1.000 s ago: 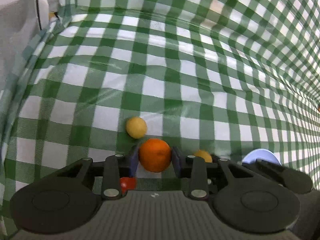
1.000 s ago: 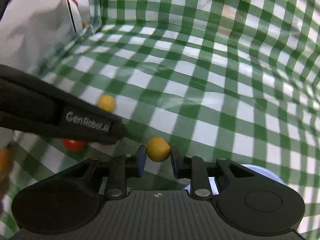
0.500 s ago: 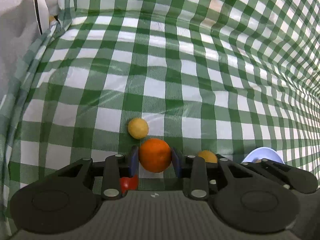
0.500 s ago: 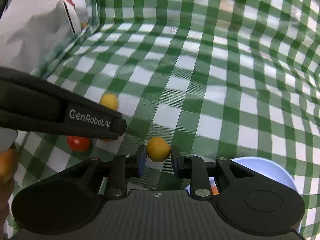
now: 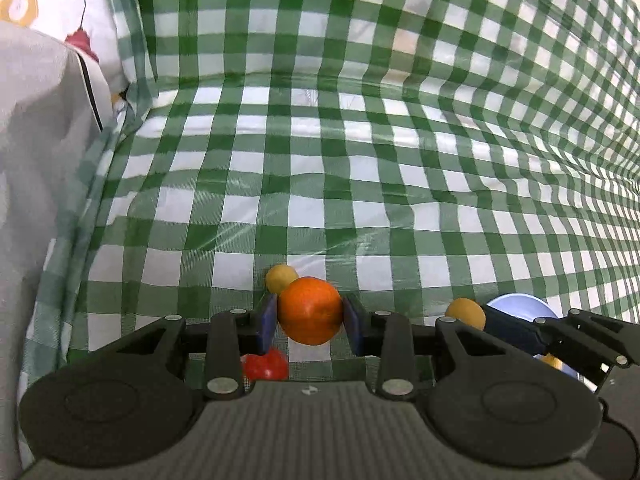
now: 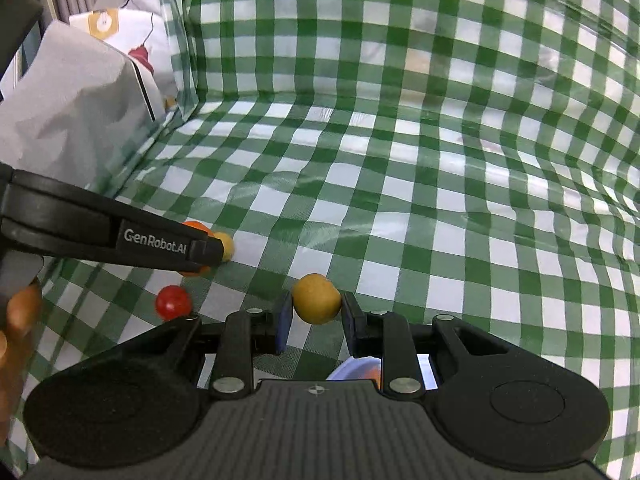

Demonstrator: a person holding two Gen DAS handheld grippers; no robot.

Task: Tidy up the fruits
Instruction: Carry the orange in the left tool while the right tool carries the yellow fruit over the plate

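My left gripper (image 5: 309, 312) is shut on an orange (image 5: 310, 309), held above the green checked cloth. A small yellow fruit (image 5: 281, 277) lies just beyond it and a red tomato (image 5: 266, 364) lies below the fingers. My right gripper (image 6: 314, 300) is shut on another small yellow fruit (image 6: 316, 298), which also shows in the left wrist view (image 5: 465, 313). A pale blue bowl (image 5: 520, 308) sits under the right gripper; part of it (image 6: 356, 370) shows between that gripper's fingers. The left gripper (image 6: 204, 250) crosses the right wrist view, with the tomato (image 6: 173, 303) below it.
The green checked cloth (image 5: 360, 184) covers the table and rises as a backdrop. A grey and white fabric bag (image 5: 44, 128) stands at the left edge; it also shows in the right wrist view (image 6: 76, 112).
Both grippers have lifted with their fruits. The right gripper has carried its yellow fruit over the blue bowl. The views now show more of the backdrop.
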